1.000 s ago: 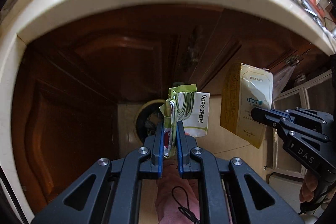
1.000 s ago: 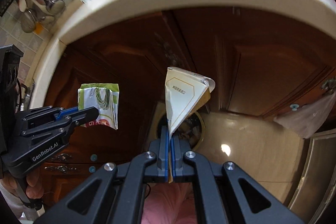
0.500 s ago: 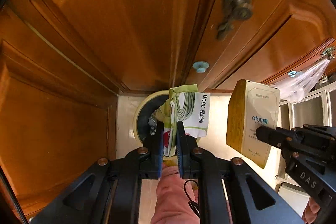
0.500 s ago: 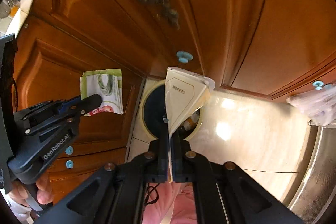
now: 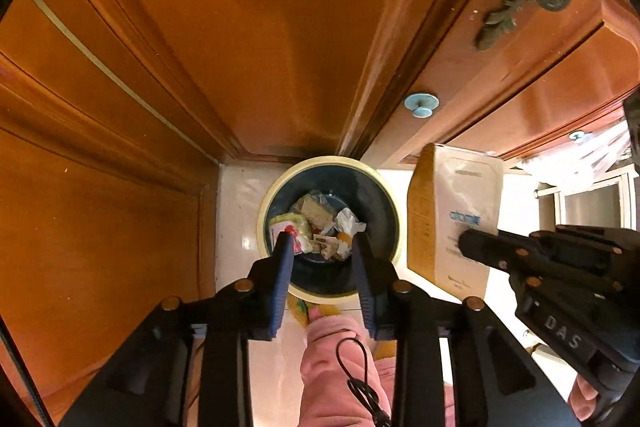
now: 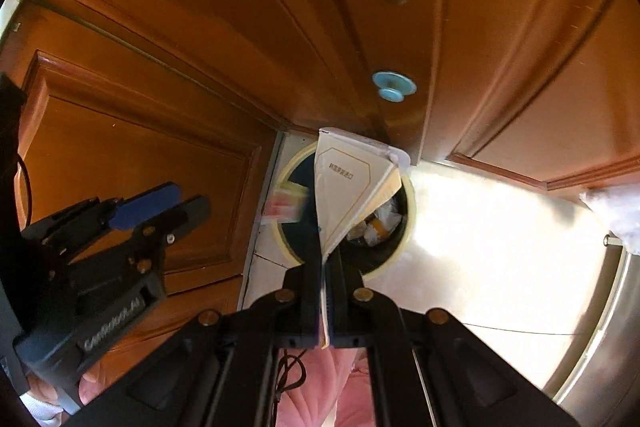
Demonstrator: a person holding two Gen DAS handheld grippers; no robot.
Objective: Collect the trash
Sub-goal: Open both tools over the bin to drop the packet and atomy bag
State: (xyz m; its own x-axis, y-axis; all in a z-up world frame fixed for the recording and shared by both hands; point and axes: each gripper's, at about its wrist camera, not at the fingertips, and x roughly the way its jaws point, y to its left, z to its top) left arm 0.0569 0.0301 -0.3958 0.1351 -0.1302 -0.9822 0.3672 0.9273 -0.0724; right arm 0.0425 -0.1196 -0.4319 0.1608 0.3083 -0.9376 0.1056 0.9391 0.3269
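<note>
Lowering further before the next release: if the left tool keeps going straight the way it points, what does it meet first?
Probably the trash bin: the left tool, opening with nothing between its fingers, points into its mouth, so the litter pile comes first. Depth is unclear.

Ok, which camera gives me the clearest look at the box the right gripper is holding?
The left wrist view: it shows the box side-on, with its white front and yellow side both visible, pinched by the right gripper. The right wrist view sees the box only end-on, flattened above its own fingers.
</note>
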